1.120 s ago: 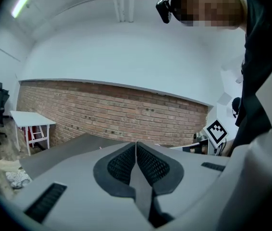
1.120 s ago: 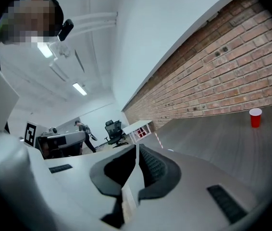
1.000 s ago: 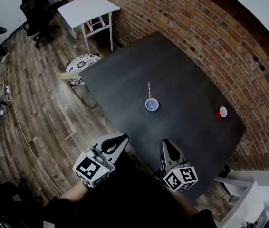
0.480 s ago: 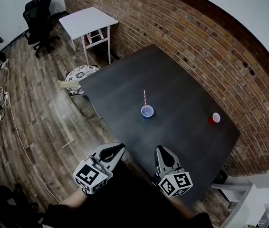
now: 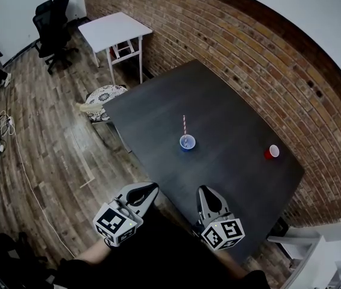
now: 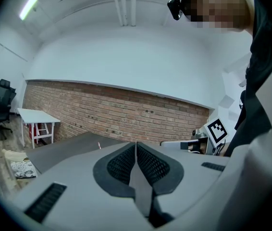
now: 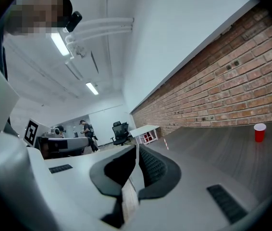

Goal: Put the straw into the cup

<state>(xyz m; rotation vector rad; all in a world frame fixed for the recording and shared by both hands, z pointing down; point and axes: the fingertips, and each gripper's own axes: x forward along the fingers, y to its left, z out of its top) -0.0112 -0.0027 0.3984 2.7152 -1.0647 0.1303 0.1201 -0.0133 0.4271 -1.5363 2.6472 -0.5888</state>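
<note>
Obs.: dark surface [image 5: 231, 101], one long edge along the brick wall. The blue cup [image 5: 187, 143] stands upright near the middle. The striped straw [image 5: 184, 124] stands in it with its lower end inside the rim and its top tilted slightly toward the far-left edge. A red cup [image 5: 271, 152] sits alone toward the right corner, well apart from the blue one; its contents cannot be made out. The left claw [image 5: 150, 189] hangs just off the near edge, over the floor. The right claw [image 5: 205, 191] sits at the near edge itself. Both are close to the person's body and well short of the blue cup. The left gripper view shows that claw's ribbed pads pressed together with nothing between them. The right gripper view shows the same: pads meeting, nothing pinched. Beyond the far-left corner are a white table [image 5: 115, 30] and an office chair [image 5: 53, 20], neither involved.

Judgement: the insertion step looks done, since the straw is already in the cup and neither claw holds anything, so no step appears to be in hand. If the straw needed seating deeper, one claw would have to spread, reach to the middle of the surface and pinch the straw above the rim. The cup looks light, so a sideways push could tip it.
</note>
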